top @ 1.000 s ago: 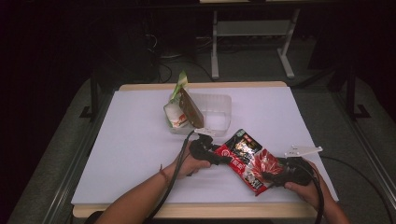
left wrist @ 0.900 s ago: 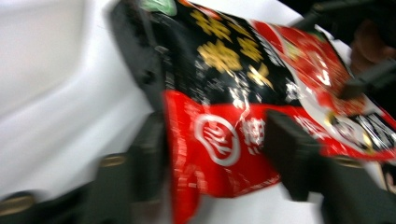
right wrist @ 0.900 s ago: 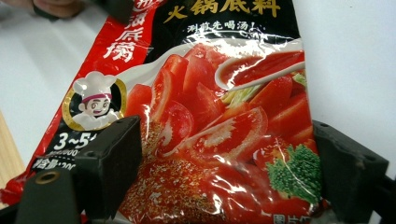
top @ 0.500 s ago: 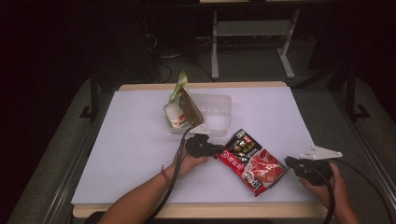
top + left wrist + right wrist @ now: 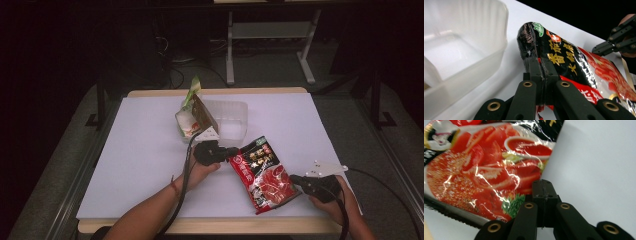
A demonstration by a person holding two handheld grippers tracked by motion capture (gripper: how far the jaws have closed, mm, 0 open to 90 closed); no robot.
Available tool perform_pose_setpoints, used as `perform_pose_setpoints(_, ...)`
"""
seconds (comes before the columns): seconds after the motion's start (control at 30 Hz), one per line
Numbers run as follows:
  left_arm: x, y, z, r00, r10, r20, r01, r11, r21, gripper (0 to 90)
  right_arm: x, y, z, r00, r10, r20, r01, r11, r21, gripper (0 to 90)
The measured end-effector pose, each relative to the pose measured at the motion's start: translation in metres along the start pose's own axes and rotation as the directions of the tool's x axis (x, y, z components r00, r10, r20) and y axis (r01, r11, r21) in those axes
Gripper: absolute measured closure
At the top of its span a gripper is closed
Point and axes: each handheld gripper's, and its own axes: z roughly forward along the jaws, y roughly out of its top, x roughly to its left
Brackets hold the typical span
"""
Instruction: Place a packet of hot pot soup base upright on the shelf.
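Observation:
A red and black food packet (image 5: 262, 172) lies across the white table top (image 5: 145, 150). My left gripper (image 5: 233, 151) is shut on its upper left end; its jaws have just been closing, and the crinkled edge (image 5: 574, 65) sticks out past the tips (image 5: 539, 62). My right gripper (image 5: 292, 178) is shut, its tips (image 5: 543, 183) against the packet's right edge (image 5: 481, 170). I see no foil between those jaws. The left gripper view shows the right gripper (image 5: 619, 40) beyond the packet.
A clear plastic tub (image 5: 227, 120) stands just behind the left gripper, close on its left (image 5: 461, 50). A green and white pouch (image 5: 187, 107) and a brown packet (image 5: 205, 117) lean at the tub's left end. The table's front edge runs under both forearms.
The right gripper's jaws shut, it drew off to the right, then came back to the packet's edge. The left gripper closed on the packet's end and rose slightly.

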Motion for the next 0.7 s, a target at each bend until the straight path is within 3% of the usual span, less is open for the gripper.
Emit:
perform_pose_setpoints(0.17,-0.007,0.012,-0.013,0.9995,0.026,0.015,-0.025,0.9986,-0.046,88.6,0.003,0.002,0.000,0.9998,-0.019,0.002,0.019,1.000,-0.008,90.0)
perform_pose_setpoints(0.3,-0.010,0.021,-0.027,0.9993,0.033,0.017,-0.031,0.9952,-0.093,88.6,-0.001,-0.001,-0.001,0.9997,0.015,0.021,-0.015,1.000,-0.023,90.0)
perform_pose_setpoints(0.43,-0.017,0.031,-0.045,0.9985,0.051,0.018,-0.048,0.9869,-0.154,89.2,-0.007,-0.005,-0.002,0.9978,0.056,0.037,-0.054,0.997,-0.054,85.0)
perform_pose_setpoints(0.57,-0.026,0.038,-0.059,0.9973,0.073,0.014,-0.068,0.9758,-0.208,89.5,-0.011,-0.005,-0.002,0.9932,0.093,0.069,-0.087,0.992,-0.088,67.7)
perform_pose_setpoints(0.7,-0.030,0.040,-0.067,0.9963,0.085,-0.007,-0.084,0.9651,-0.248,89.6,-0.013,-0.006,-0.001,0.9880,0.120,0.097,-0.112,0.990,-0.085,52.2)
